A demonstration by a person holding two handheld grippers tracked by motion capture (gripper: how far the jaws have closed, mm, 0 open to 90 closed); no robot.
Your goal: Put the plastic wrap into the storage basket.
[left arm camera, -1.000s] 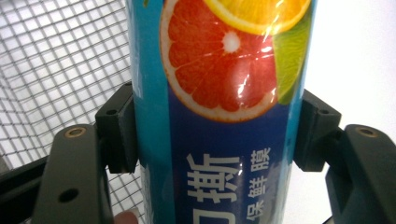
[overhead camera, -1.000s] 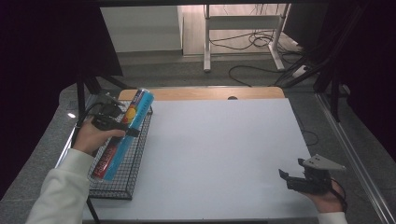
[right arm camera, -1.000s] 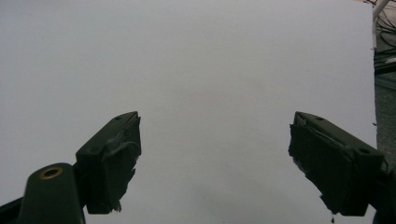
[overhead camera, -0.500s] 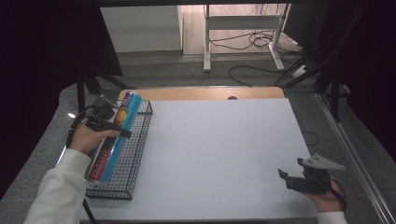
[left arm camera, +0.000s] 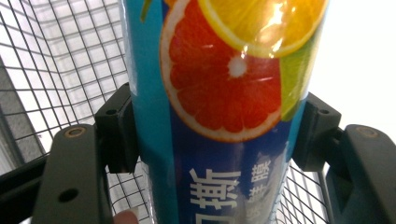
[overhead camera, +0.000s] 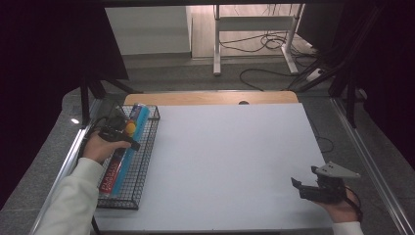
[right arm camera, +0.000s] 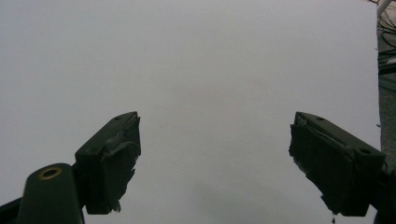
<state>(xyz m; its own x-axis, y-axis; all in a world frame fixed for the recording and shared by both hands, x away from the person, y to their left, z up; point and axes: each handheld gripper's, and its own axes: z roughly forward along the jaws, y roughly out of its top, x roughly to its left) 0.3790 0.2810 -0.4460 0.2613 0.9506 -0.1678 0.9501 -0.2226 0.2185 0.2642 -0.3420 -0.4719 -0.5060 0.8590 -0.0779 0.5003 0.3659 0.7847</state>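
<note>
A long blue package printed with citrus slices lies lengthwise in a black wire basket at the table's left side. My left gripper is shut on the package about midway along it, held by a hand in a white sleeve. In the left gripper view both jaw pads press the sides of the package, my left gripper sits over the basket mesh, and a fingertip shows at the bottom. My right gripper hovers open at the near right over the white table, and my right gripper holds nothing.
A wooden strip runs along the table's far edge. Beyond it stand a desk frame and cables on the floor. Metal rails flank the table. The white tabletop spreads out ahead of the right gripper.
My left gripper has shifted the package left and lower, from above the basket's right rim down inside the basket. The right gripper has stayed still.
</note>
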